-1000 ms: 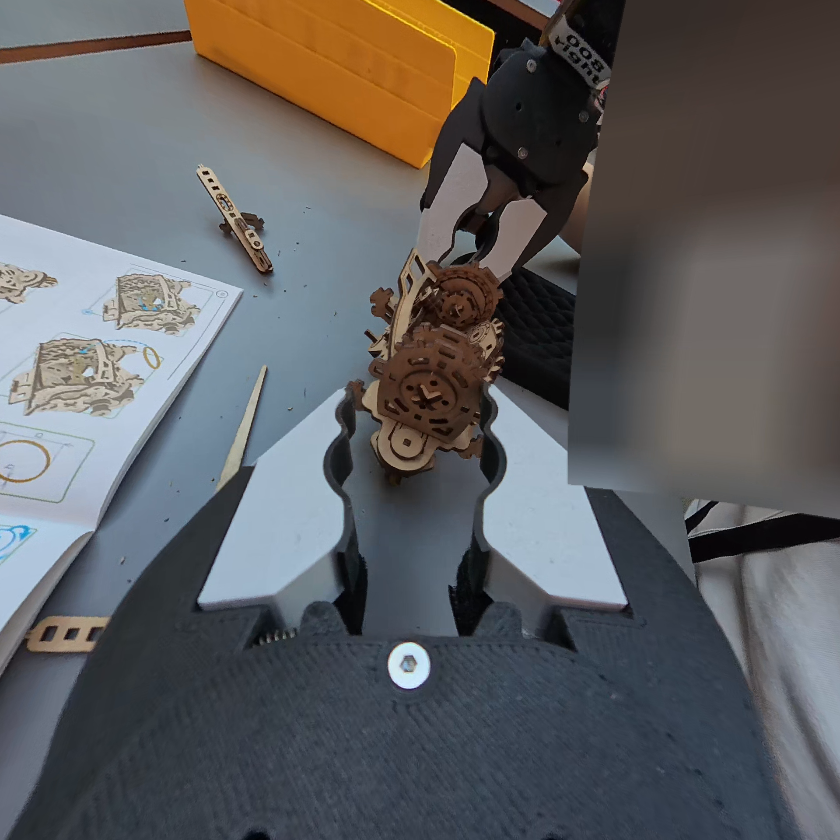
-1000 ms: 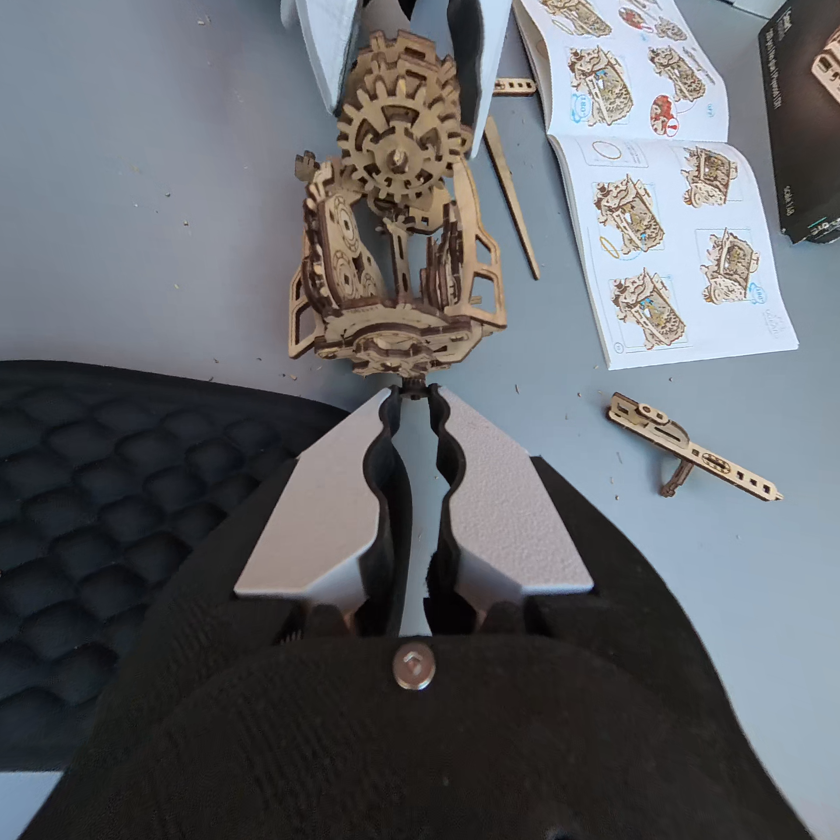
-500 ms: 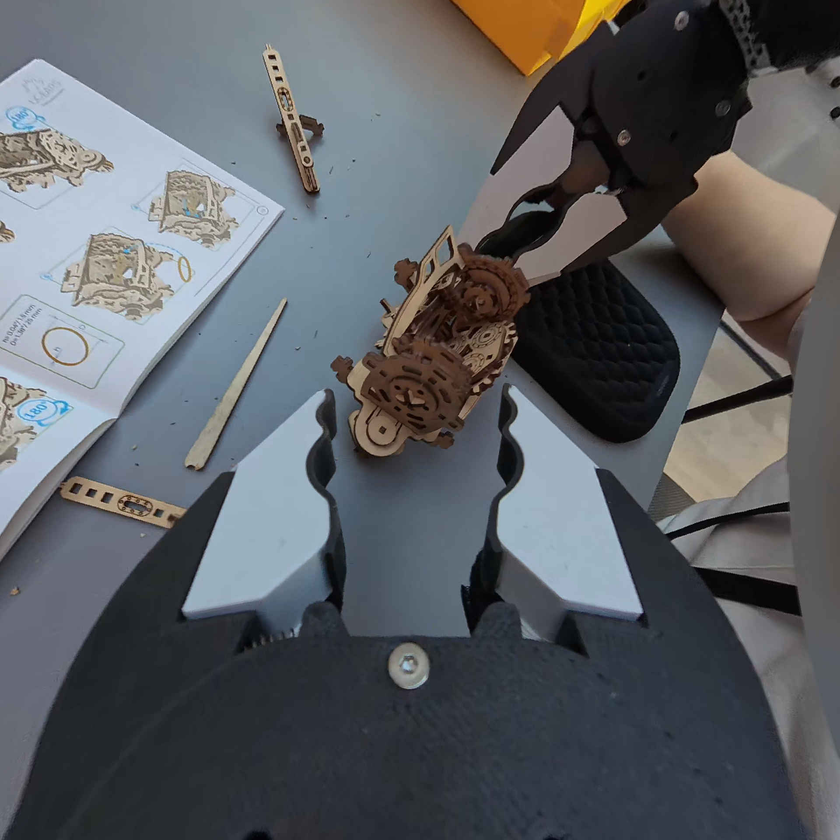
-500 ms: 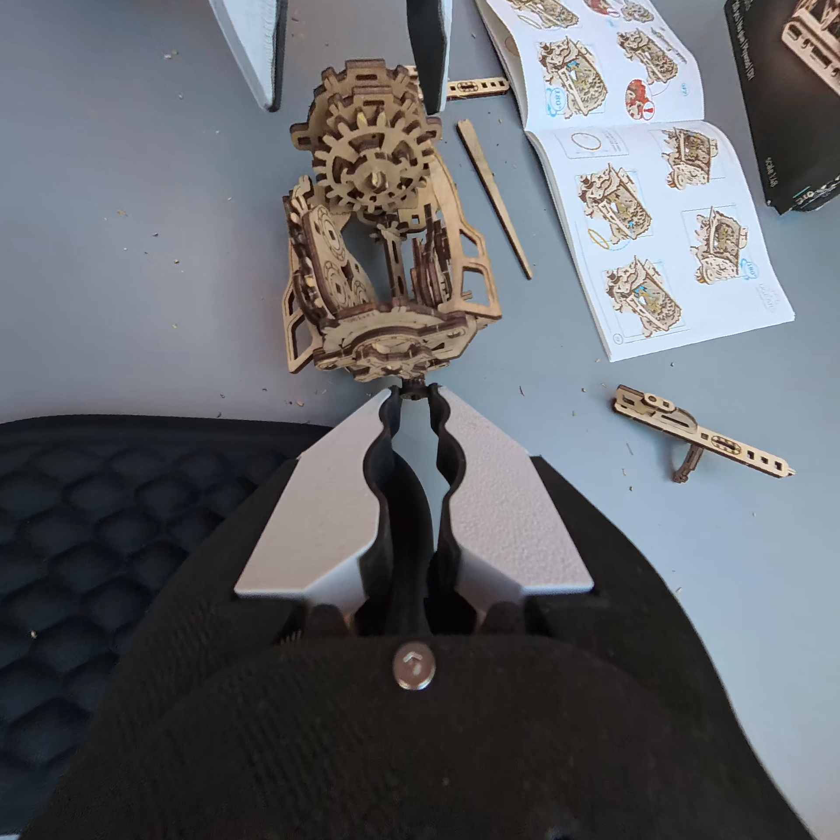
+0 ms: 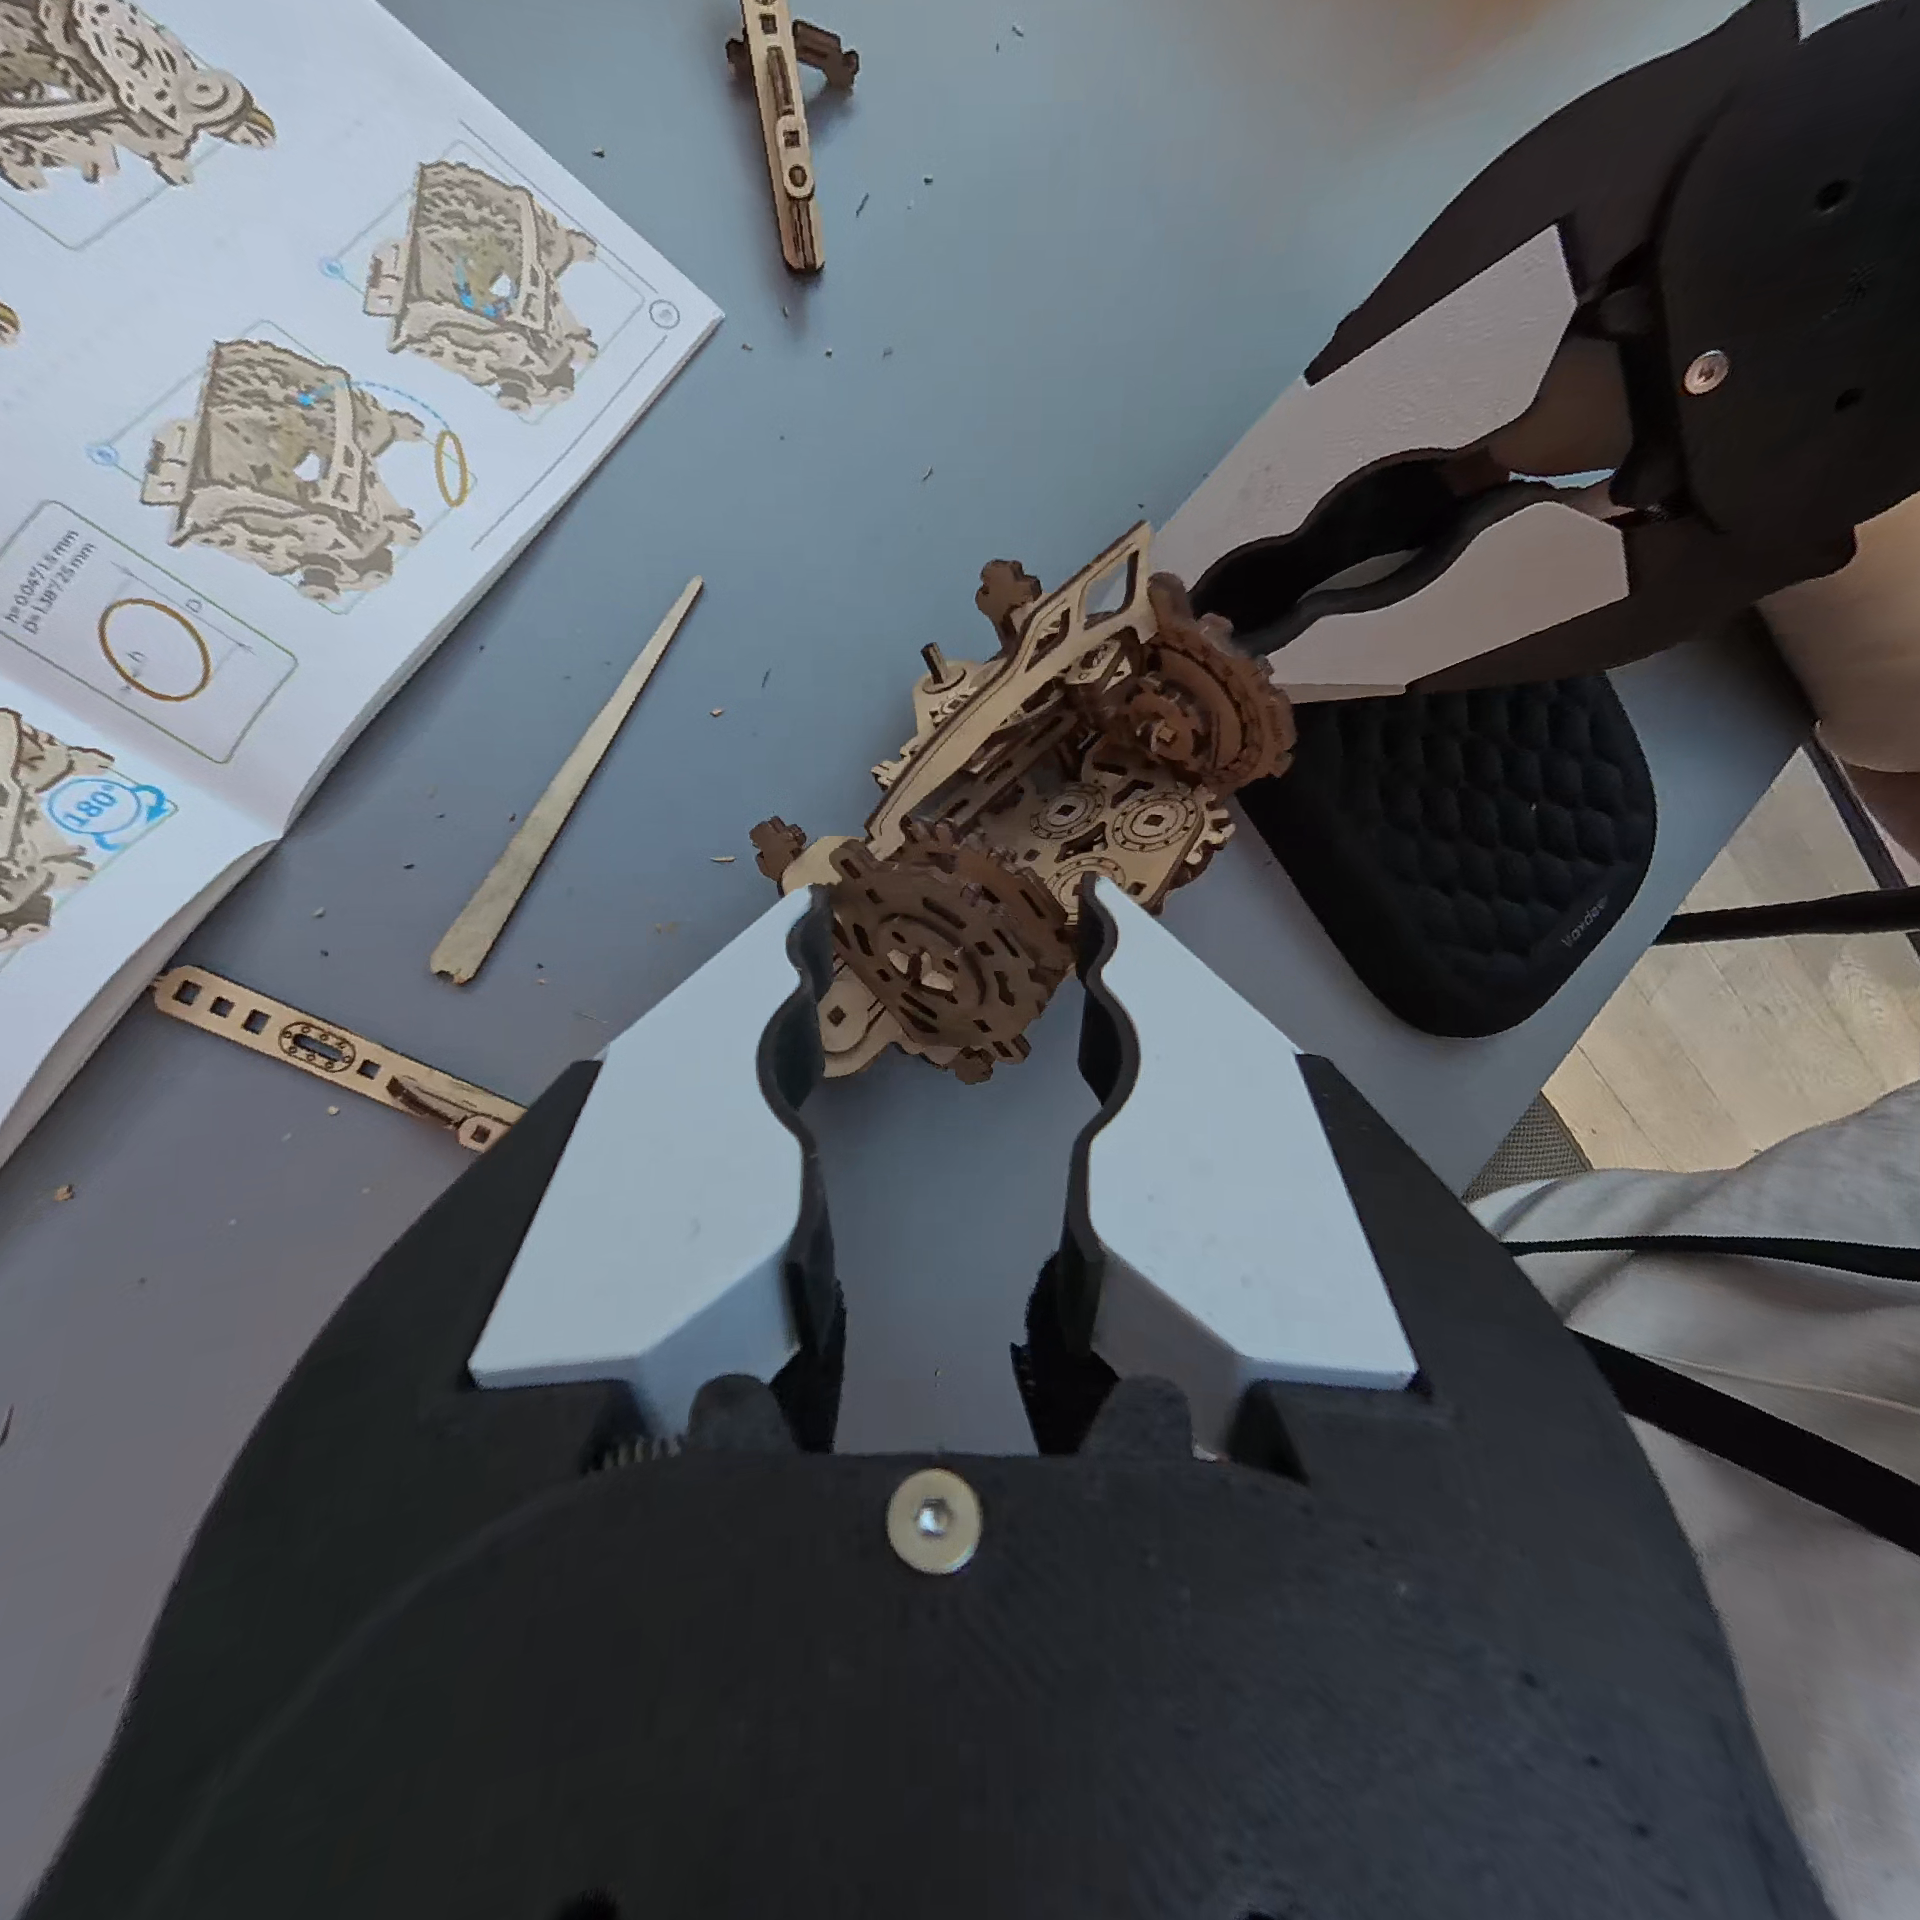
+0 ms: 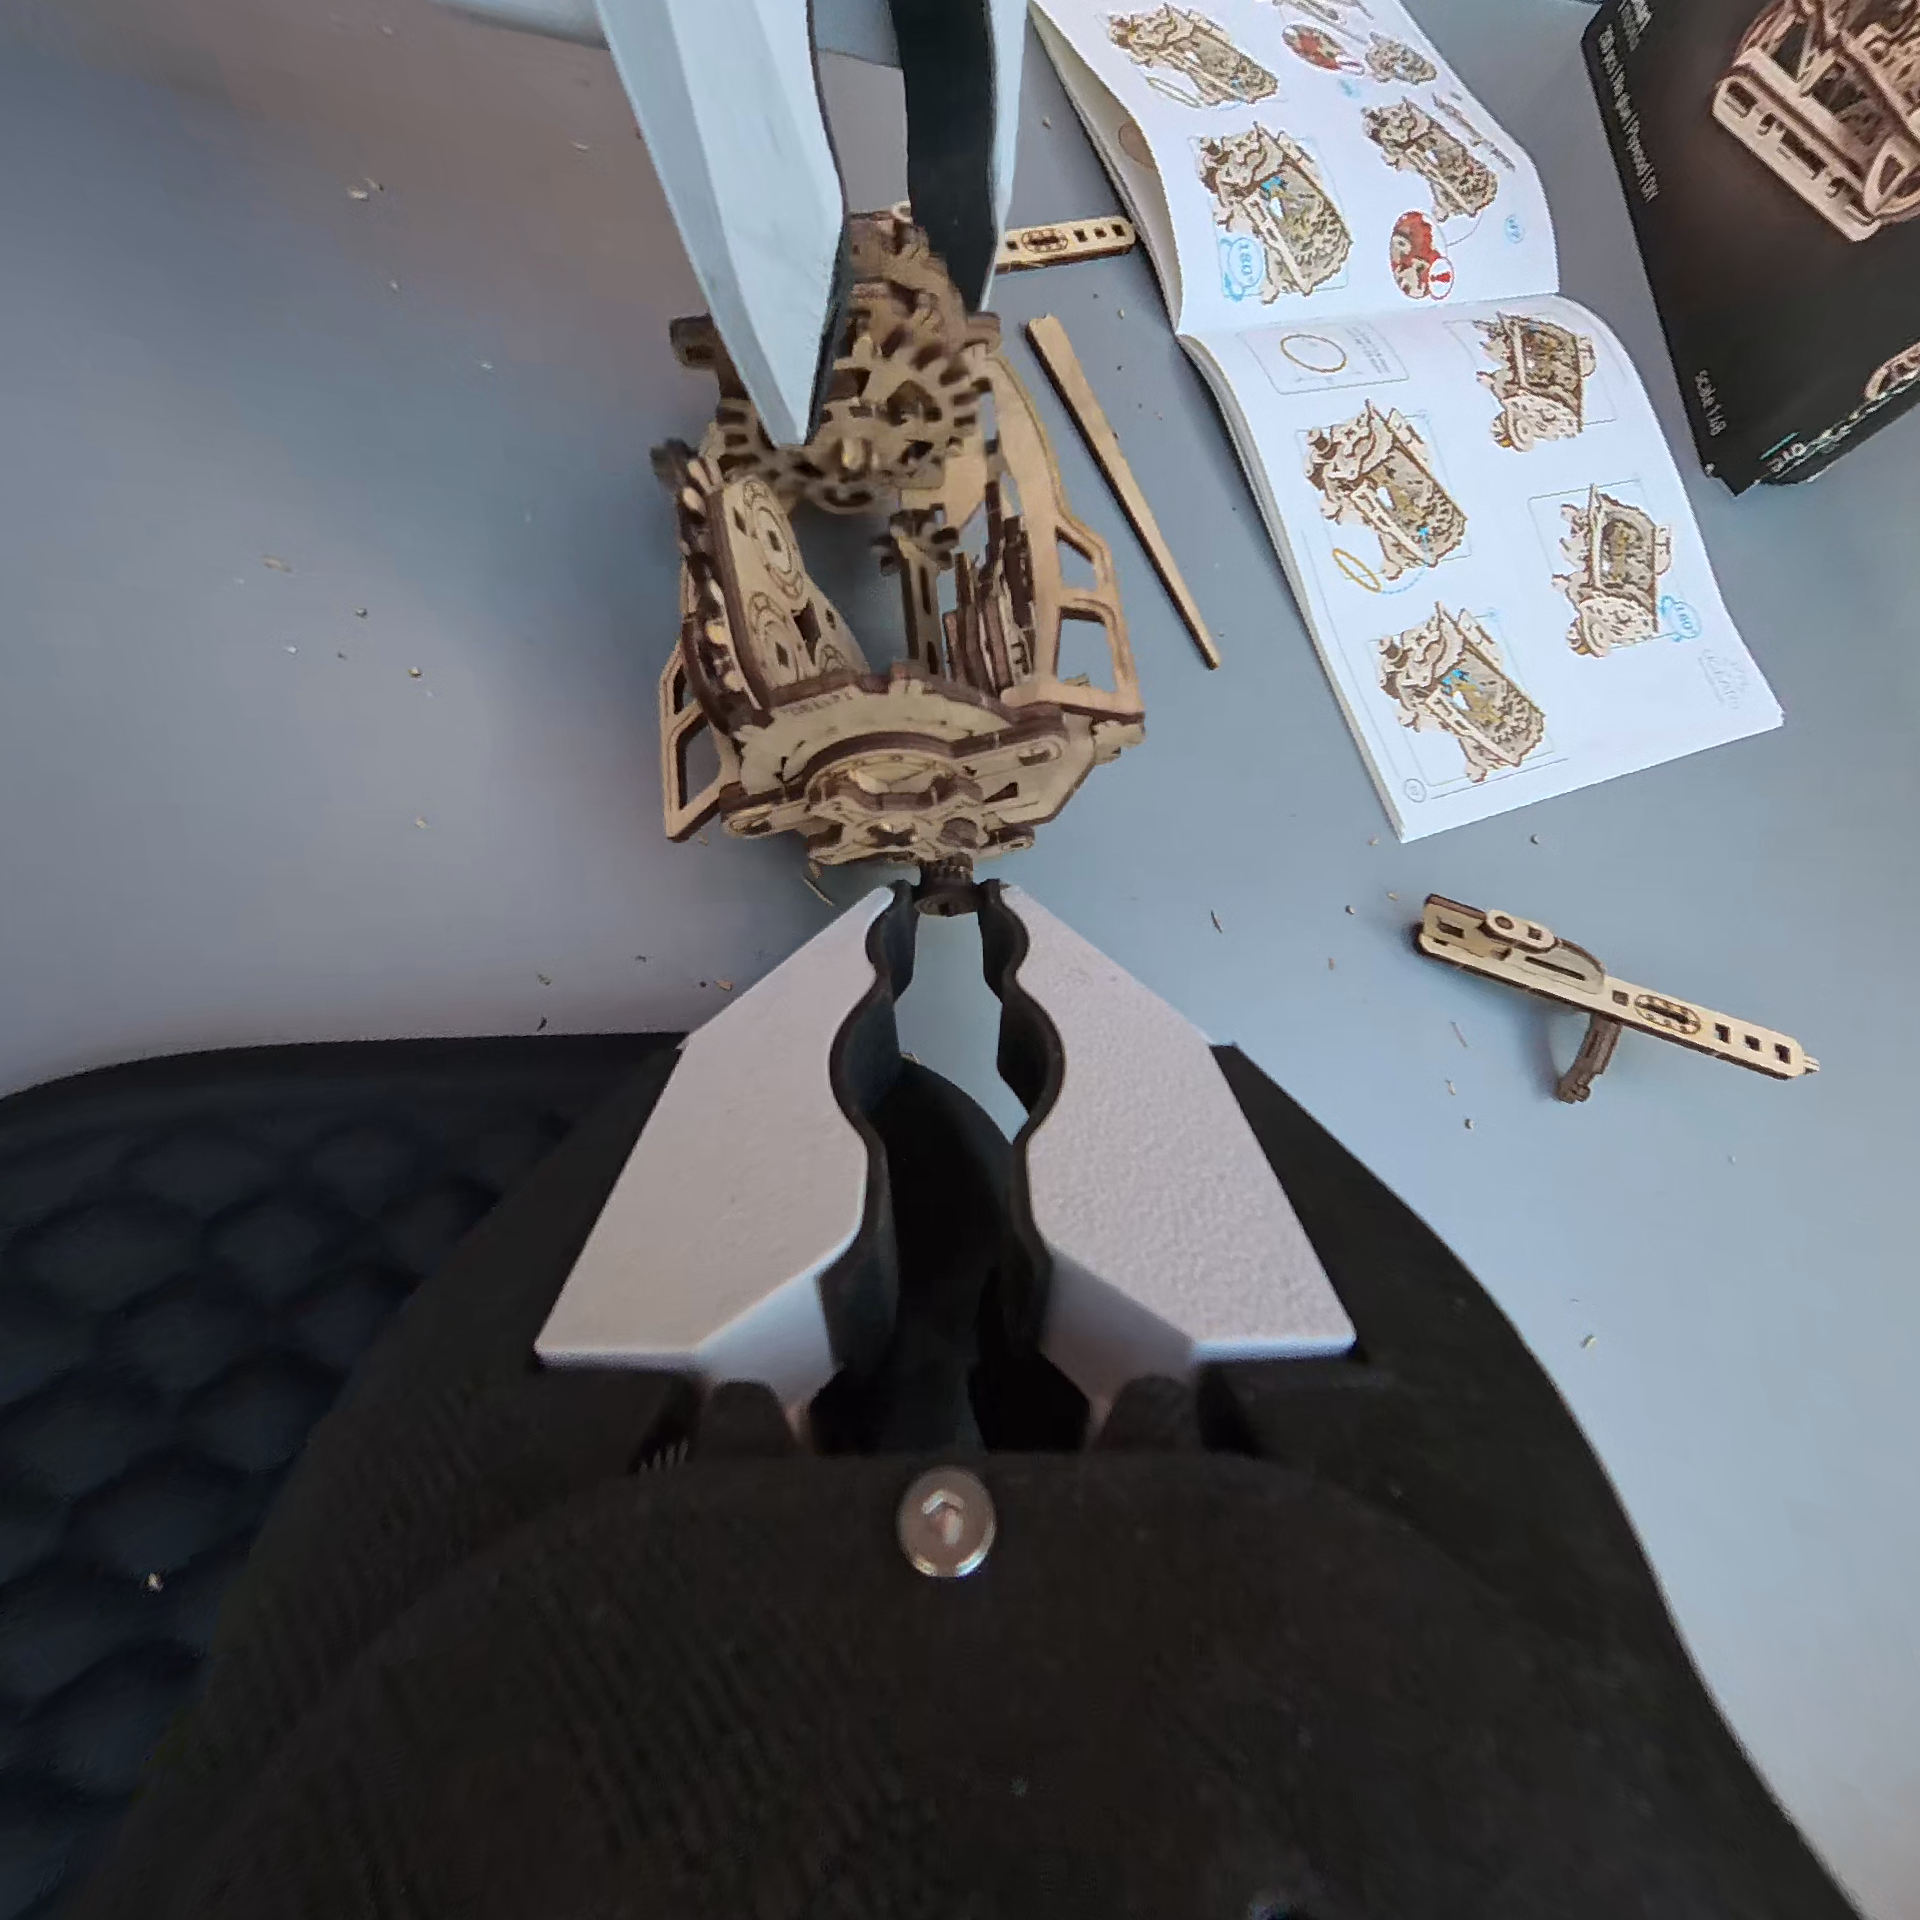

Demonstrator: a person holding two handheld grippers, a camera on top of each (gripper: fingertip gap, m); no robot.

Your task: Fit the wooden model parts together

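While you read down these lines, take the left wrist view first, then the right.

Left wrist view, model: your left claw (image 5: 951, 909) has its pads set around the big gear end of the wooden model (image 5: 1023, 800), apparently touching both sides; I judge you hold it there to steady the frame against the other hand's work.

Left wrist view, far end: your right claw (image 5: 1242, 649) meets the opposite gear end, so the model hangs tilted between both claws above the worktop (image 5: 997, 343).

Left wrist view, loose parts: a tapered wooden stick (image 5: 566, 784), a slotted strip (image 5: 332, 1055) and a small lever piece (image 5: 790, 135) lie apart on the worktop, near the open instruction booklet (image 5: 239, 395), within reach for later steps.

Right wrist view, grip: your right claw (image 6: 943, 896) is nearly closed, pinching a small pinion or axle stub at the model's (image 6: 894, 665) base plate, likely to seat or turn it.

Right wrist view, left claw: it (image 6: 894, 312) comes down around the top gear.

Right wrist view, containers: the black box (image 6: 1787, 229) sits beside the booklet (image 6: 1455, 499); its contents are hidden. A black quilted pad (image 6: 208, 1247) carries nothing visible.
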